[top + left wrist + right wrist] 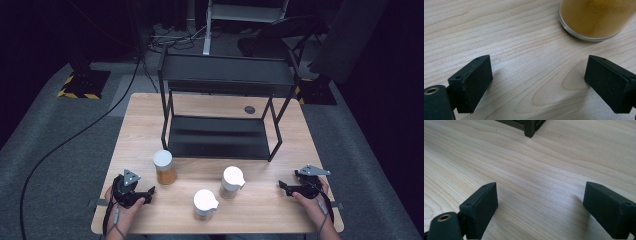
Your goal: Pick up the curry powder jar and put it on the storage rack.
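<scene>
While left hand-held gripper (537, 75) gapes wide, amber jar (596, 18) at 1 o'clock | right hand-held gripper (540, 206) wide too, rack leg (529, 128) at 12 | bare tabletop (544, 170) btwn.

Three jars (205, 187) stand on the table (140, 115) before the shelf rack (220, 135).

Ahead of your left claw (149, 194) and right claw (284, 187), a black two-shelf rack (220, 137) stands on the wooden table (145, 107). Its foot (529, 128) is planted just beyond your right claw. A dark round disc (249, 109) lies behind the rack. Far left of your left claw, a black cable (65, 142) crosses the grey floor.
</scene>
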The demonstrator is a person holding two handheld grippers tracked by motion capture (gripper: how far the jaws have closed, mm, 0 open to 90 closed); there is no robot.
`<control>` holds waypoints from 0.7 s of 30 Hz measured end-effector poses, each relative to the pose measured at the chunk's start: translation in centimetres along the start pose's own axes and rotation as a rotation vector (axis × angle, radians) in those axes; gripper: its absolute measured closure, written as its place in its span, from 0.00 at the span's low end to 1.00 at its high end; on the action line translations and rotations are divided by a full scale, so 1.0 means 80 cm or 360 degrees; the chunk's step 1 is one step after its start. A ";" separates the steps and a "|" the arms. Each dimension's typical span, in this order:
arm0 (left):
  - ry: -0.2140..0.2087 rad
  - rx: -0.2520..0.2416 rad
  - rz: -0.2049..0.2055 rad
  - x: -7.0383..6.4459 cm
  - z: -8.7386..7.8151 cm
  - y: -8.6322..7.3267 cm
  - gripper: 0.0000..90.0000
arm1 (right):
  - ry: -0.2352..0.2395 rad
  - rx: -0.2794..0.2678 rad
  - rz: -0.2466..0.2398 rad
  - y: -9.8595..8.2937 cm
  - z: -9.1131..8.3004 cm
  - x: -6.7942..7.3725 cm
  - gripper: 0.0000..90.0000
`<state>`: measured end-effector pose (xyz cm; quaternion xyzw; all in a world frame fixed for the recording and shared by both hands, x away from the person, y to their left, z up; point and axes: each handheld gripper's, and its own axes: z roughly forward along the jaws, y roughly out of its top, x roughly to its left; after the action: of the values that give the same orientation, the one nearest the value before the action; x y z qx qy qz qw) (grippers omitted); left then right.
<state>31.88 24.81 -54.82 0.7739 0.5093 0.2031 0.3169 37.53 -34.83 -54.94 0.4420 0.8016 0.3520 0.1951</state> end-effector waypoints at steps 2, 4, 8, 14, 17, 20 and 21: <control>0.0001 0.0000 -0.0002 0.000 0.000 0.000 0.08 | 0.0002 0.0001 -0.0002 0.000 0.000 0.000 0.13; 0.0006 0.0001 -0.0004 -0.001 0.000 0.000 0.08 | 0.0002 0.0001 -0.0002 0.000 0.000 0.000 0.13; 0.0015 0.0002 -0.0015 -0.002 0.000 0.000 0.08 | 0.0003 0.0002 -0.0003 0.000 0.000 0.000 0.13; 0.0015 0.0003 -0.0014 -0.002 0.000 0.001 0.08 | 0.0005 0.0003 -0.0004 0.000 0.000 0.000 0.13; 0.0012 0.0004 -0.0011 -0.002 0.000 0.001 0.08 | 0.0005 0.0003 -0.0004 0.000 0.000 0.000 0.13; -0.0010 -0.0027 -0.0014 -0.002 0.000 0.001 0.12 | 0.0005 0.0003 -0.0004 0.000 0.000 0.000 0.13; -0.0018 -0.0039 -0.0017 -0.002 -0.001 0.002 0.12 | 0.0005 0.0003 -0.0004 0.000 0.000 0.000 0.13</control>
<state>31.86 24.64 -54.67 0.7684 0.5090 0.2033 0.3304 37.55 -34.81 -54.94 0.4407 0.8028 0.3518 0.1939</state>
